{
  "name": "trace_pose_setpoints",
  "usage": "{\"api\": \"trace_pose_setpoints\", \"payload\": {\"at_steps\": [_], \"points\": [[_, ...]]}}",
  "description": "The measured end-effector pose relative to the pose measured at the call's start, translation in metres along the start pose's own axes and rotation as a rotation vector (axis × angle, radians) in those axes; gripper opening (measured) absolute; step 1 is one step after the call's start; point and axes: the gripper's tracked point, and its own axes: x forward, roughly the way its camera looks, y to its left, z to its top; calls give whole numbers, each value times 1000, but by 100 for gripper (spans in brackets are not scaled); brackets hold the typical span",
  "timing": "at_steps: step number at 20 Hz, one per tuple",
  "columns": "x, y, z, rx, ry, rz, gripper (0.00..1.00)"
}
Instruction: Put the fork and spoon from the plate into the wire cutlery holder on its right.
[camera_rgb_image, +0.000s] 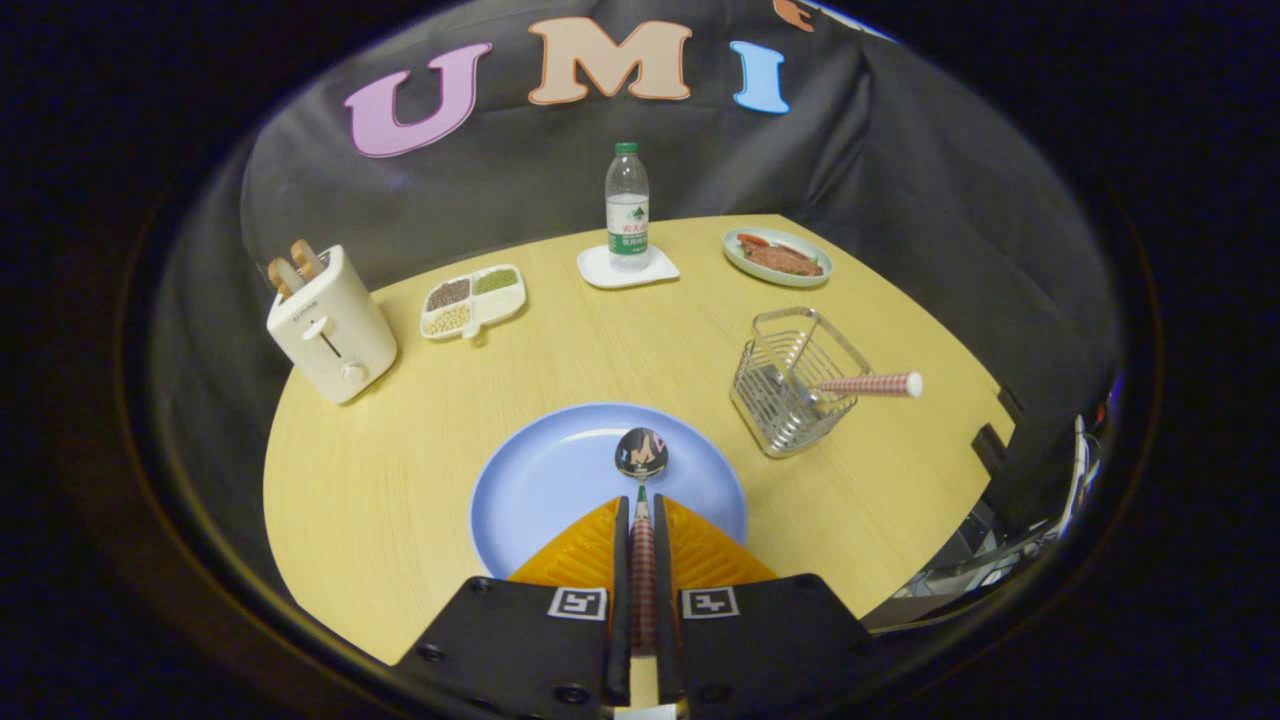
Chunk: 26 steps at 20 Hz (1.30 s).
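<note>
My gripper is shut on the spoon, its two fingers pressing the red-checked handle between them. The spoon's shiny bowl sticks out just ahead of the fingertips, over the light blue plate. To the right of the plate stands the wire cutlery holder, tilted as seen from here. A utensil with a matching red-checked handle rests in the holder, its handle leaning out to the right; its head is hidden among the wires.
On the round wooden table stand a cream toaster with bread at the far left, a divided snack tray, a water bottle on a white coaster, and a plate of food at the back right. The table edge curves close on the right.
</note>
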Motion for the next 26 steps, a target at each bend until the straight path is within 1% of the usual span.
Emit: {"api": "trace_pose_setpoints", "payload": {"at_steps": [4,6,8,9,12,16,21,26], "points": [[-10,-7,24,-39,7,-29,13],[-17,2,39,-39,9,0,8],[-20,4,56,-51,21,-4,3],[-22,3,64,-45,23,-11,3],[-25,2,77,12,24,2,3],[-12,-12,60,18,50,-7,4],[2,-21,24,22,81,-29,7],[14,-8,-5,18,88,0,8]]}}
